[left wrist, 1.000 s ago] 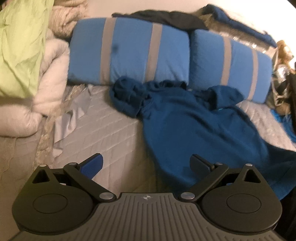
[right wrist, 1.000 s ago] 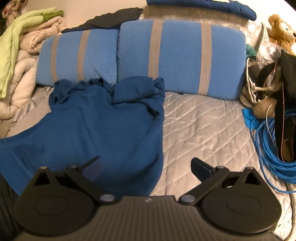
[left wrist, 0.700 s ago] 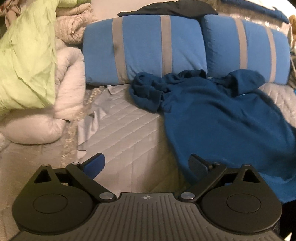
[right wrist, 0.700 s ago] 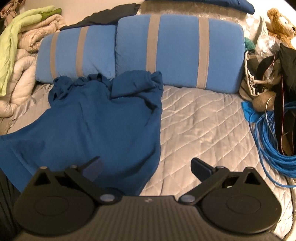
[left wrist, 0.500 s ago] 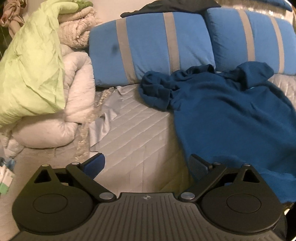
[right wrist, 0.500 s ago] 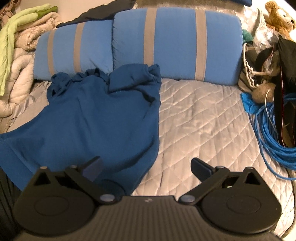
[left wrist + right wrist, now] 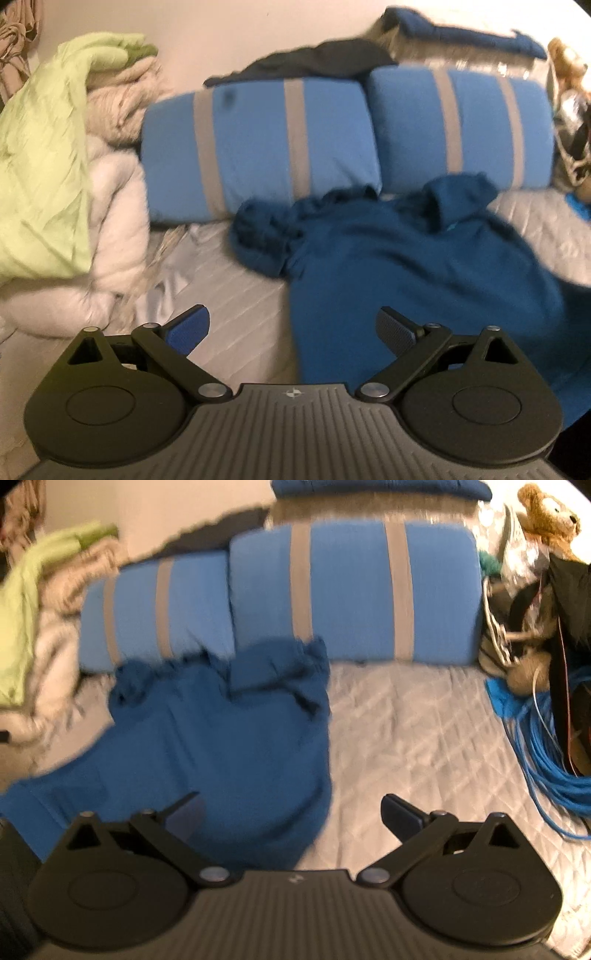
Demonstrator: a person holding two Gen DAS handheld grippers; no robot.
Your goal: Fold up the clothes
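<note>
Blue fleece, a sweatshirt, lies spread on the grey quilt with its neck end bunched against the two striped pillows and its hem toward me, trailing off the near edge. Both my tongs are wide open and hold nothing: the left gripper hangs over the quilt at the shirt's left edge, the right gripper over its right hem corner. Both views are smeared, so I judge I am mid-move and should settle before I pinch. As I read it the job is barely begun; the shirt is flat in the body but both sleeves are crumpled up by the pillows, the left sleeve in a wad, the right sleeve flopped over the chest. To do this well I would first draw each sleeve out straight, then take the hem at its two corners, one in each tong, biting only the fleece and not the quilt beneath. I'd keep clear of the cable coil on the right. Fleece is thick and limp, so a deep bite should hold better than a fingertip nip.
</note>
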